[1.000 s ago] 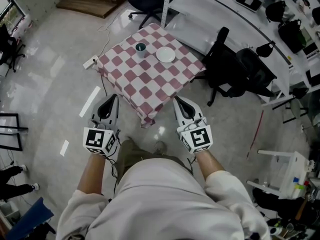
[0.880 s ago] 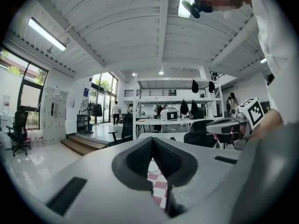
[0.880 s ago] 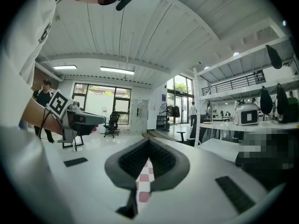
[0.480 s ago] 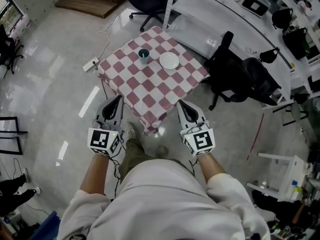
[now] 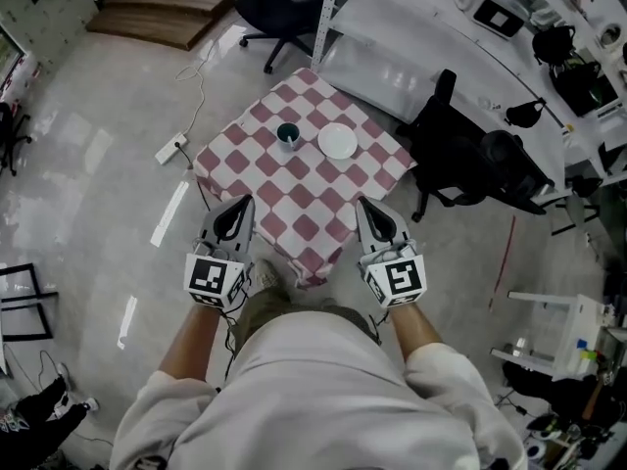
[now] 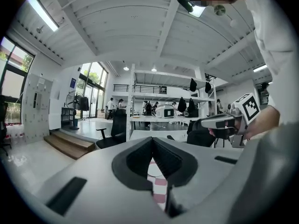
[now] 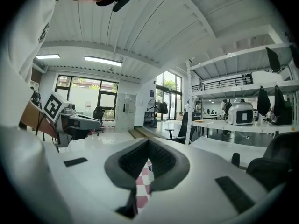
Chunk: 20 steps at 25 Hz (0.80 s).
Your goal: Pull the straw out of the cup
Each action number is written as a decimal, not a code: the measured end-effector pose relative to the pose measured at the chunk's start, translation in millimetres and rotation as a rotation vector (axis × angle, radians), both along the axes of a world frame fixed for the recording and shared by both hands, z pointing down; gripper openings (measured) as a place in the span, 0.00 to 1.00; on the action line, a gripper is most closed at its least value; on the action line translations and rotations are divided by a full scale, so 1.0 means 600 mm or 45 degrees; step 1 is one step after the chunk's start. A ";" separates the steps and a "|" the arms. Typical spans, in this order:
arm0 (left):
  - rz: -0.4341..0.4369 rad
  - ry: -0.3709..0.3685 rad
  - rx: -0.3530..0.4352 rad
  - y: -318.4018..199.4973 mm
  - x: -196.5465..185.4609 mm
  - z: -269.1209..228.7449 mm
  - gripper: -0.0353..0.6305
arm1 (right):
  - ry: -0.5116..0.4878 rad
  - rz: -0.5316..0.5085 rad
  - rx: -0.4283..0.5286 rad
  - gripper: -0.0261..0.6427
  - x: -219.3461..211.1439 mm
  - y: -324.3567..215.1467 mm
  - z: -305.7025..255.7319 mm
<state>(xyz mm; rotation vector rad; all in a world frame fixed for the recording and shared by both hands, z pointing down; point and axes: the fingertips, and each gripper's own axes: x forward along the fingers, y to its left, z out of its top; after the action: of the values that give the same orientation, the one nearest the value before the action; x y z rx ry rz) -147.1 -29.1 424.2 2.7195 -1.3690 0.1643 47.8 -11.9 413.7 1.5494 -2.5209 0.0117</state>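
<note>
Overhead, a power strip (image 5: 171,149) is lying on the floor at the upper left. Next, the left gripper (image 5: 241,206) is hovering at the lower left edge of the checked surface (image 5: 294,199), its fingers (image 6: 136,158) pressing together with nothing between them. The dark cup (image 5: 288,135) is standing upper centre on the surface, a white plate (image 5: 338,142) just beside it on the right. The straw is too small to make out. The right gripper (image 5: 368,207) is hovering at the lower right edge, its fingers likewise meeting, empty. Both are sitting well apart from the cup.
</note>
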 end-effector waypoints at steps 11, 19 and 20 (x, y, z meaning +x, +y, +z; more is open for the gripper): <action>0.007 -0.080 -0.047 -0.079 0.000 0.062 0.06 | -0.004 0.000 -0.042 0.04 -0.005 -0.071 0.027; -0.054 -0.159 -0.074 -0.111 0.042 0.102 0.06 | 0.015 -0.070 -0.074 0.04 0.053 -0.109 0.040; -0.058 -0.168 -0.080 -0.117 0.046 0.107 0.07 | 0.017 -0.076 -0.073 0.04 0.057 -0.114 0.040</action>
<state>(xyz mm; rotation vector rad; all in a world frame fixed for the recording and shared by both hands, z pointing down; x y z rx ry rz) -119.7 -99.6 488.6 2.6660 -1.4308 0.3828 82.0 -80.1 437.6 1.4478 -2.5324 0.0647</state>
